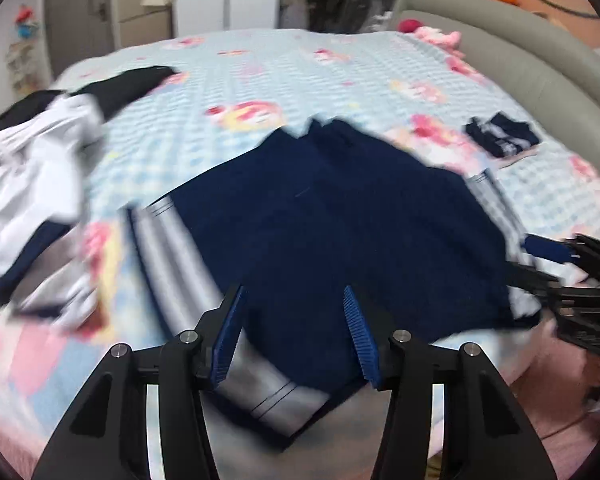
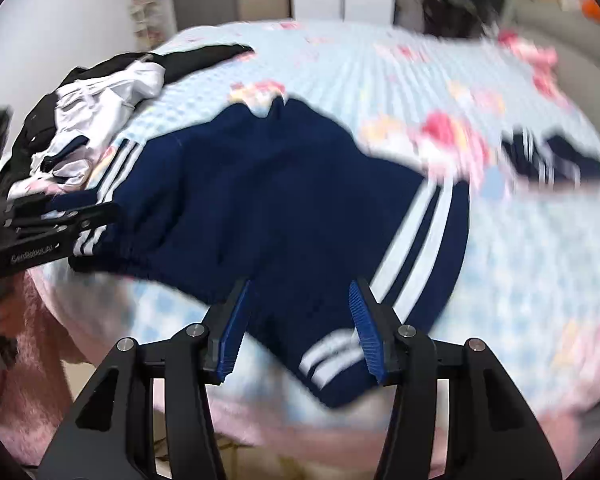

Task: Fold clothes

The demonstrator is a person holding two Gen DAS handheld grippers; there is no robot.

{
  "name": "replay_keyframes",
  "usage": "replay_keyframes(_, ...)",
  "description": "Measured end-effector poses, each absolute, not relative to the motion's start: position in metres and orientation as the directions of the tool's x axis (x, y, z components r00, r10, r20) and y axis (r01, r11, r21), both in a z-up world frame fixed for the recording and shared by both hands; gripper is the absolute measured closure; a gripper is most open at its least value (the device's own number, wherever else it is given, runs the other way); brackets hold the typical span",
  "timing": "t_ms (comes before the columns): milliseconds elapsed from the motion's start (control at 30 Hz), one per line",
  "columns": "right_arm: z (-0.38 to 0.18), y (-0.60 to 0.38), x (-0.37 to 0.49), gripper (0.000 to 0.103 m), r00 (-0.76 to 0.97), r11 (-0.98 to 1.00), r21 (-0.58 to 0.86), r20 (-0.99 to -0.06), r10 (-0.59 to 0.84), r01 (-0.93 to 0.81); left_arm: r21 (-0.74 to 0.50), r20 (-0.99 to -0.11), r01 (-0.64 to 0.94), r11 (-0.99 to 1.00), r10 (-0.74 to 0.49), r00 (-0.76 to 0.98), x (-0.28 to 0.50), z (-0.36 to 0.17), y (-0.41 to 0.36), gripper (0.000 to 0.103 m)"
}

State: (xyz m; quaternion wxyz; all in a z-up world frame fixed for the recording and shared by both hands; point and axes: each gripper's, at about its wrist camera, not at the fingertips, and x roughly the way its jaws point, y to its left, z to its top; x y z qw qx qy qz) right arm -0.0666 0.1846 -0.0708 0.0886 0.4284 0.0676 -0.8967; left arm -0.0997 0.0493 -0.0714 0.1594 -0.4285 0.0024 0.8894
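Though blurred, navy shorts (image 2: 284, 200) discernible.

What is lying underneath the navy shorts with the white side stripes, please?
The navy shorts lie spread on the light blue checked bedspread with pink cartoon prints, which shows on all sides. Whatever is directly beneath the fabric is covered.

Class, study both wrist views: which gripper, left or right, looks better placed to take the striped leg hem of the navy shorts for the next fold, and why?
Probably the right gripper: its open jaws straddle the striped hem of the navy shorts. The left gripper hangs open over the waistband side.
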Motion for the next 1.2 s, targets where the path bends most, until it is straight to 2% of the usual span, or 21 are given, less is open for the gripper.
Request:
replay_keyframes(133,-0.072,0.205,-0.1,0.051,-0.595,-0.992,0.006,-0.8,-0.082,0.129,-0.15,-0.761,-0.371,-0.917,0.346,-0.549,-0.115,-0.067,0.096,0.051)
replay_keyframes(267,-0.099,0.24,-0.104,0.051,-0.525,-1.0,0.001,-0.851,-0.015,0.026,-0.083,-0.831,-0.355,-0.931,0.261,-0.491,-0.11,-0.097,0.115,0.051)
replay_keyframes(400,-0.113,0.274,-0.076,0.047,-0.511,-0.991,0.136,-0.851,-0.118,0.002,-0.029,-0.866,-0.336,-0.942,0.191,-0.463,-0.104,-0.12,0.117,0.049)
replay_keyframes(467,-0.1,0.285,-0.071,0.047,-0.532,-0.983,0.185,-0.833,-0.152,-0.009,-0.085,-0.856,-0.331,-0.94,0.239,-0.458,-0.108,-0.107,0.118,0.049)
replay_keyframes(567,-0.067,0.284,-0.088,0.047,-0.595,-0.99,0.136,-0.793,-0.13,0.035,-0.176,-0.808,-0.36,-0.916,0.343,-0.479,-0.113,-0.08,0.125,0.049)
replay_keyframes(733,-0.037,0.295,-0.152,0.046,-0.628,-1.0,0.008,-0.778,-0.007,0.0,-0.12,-0.786,-0.365,-0.923,0.313,-0.532,-0.151,-0.052,0.14,0.049)
replay_keyframes(967,-0.088,0.334,-0.172,0.046,-0.57,-0.968,0.243,-0.805,-0.165,-0.062,-0.1,-0.782,-0.338,-0.936,0.284,-0.555,-0.2,-0.057,0.14,0.049)
replay_keyframes(1033,-0.1,0.341,-0.167,0.046,-0.536,-0.964,0.258,-0.825,-0.182,-0.069,-0.091,-0.778,-0.339,-0.936,0.279,-0.563,-0.222,-0.062,0.139,0.049)
replay_keyframes(1067,-0.102,0.342,-0.166,0.046,-0.532,-0.962,0.266,-0.825,-0.193,-0.065,-0.09,-0.777,-0.338,-0.937,0.279,-0.564,-0.233,-0.065,0.139,0.05)
replay_keyframes(1167,-0.102,0.347,-0.171,0.046,-0.543,-0.945,0.324,-0.802,-0.25,-0.044,-0.094,-0.794,-0.348,-0.933,0.281,-0.539,-0.265,-0.078,0.142,0.065)
replay_keyframes(1200,-0.106,0.349,-0.177,0.046,-0.542,-0.939,0.339,-0.799,-0.26,-0.05,-0.096,-0.8,-0.358,-0.929,0.286,-0.528,-0.272,-0.081,0.142,0.067)
